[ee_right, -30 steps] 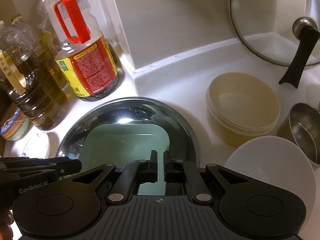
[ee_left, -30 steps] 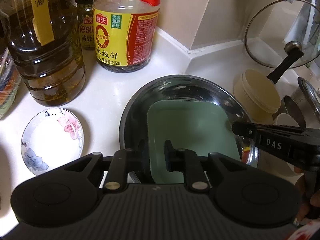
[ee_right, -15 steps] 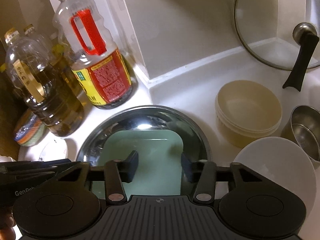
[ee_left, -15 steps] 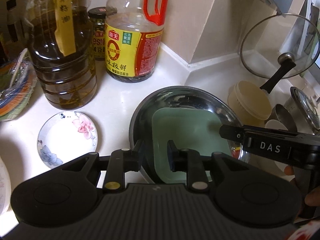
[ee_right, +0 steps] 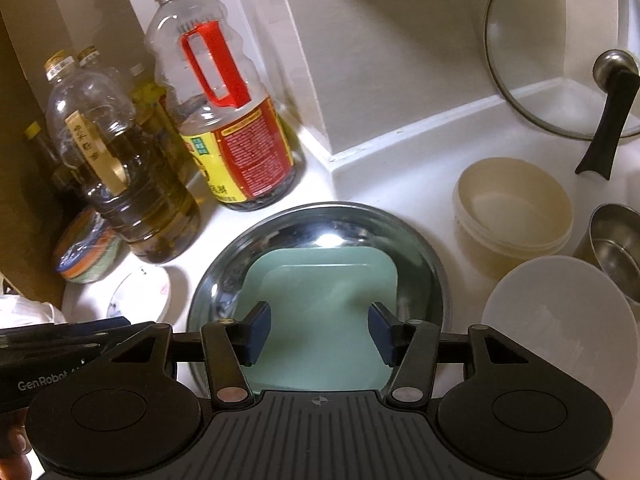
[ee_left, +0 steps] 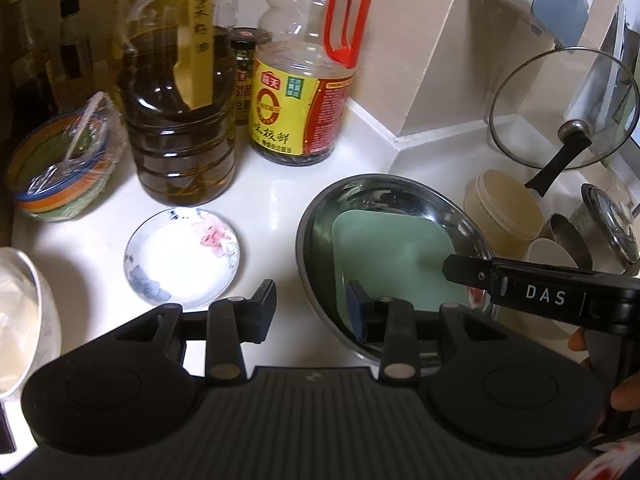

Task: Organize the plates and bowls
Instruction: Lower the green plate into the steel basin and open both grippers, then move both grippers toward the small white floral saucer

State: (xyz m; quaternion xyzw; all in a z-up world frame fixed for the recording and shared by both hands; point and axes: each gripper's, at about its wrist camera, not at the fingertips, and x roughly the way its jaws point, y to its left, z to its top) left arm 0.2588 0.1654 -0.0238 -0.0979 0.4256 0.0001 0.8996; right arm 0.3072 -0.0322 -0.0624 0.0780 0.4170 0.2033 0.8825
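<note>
Sitting inside steel bowl (ee_right: 434,276) on desk (ee_left: 272,196): green square plate (ee_right: 320,304), dead ahead under right gripper (ee_right: 319,332). Both sets of jaws just opened, nothing between. Left gripper (ee_left: 312,307) straddles bowl's left rim. Floral saucer (ee_left: 182,254) nearer left.

White countertop (ee_left: 280,184), beige wall corner (ee_right: 380,40), warm dim light w/ glare.

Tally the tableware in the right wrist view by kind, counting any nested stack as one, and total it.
Plates: 2 (green square plate, floral plate)
Bowls: 3 (cream bowl, white bowl, striped wrapped bowl)
Steel vessels: 2 (large steel dish, steel cup)
Total: 7
</note>
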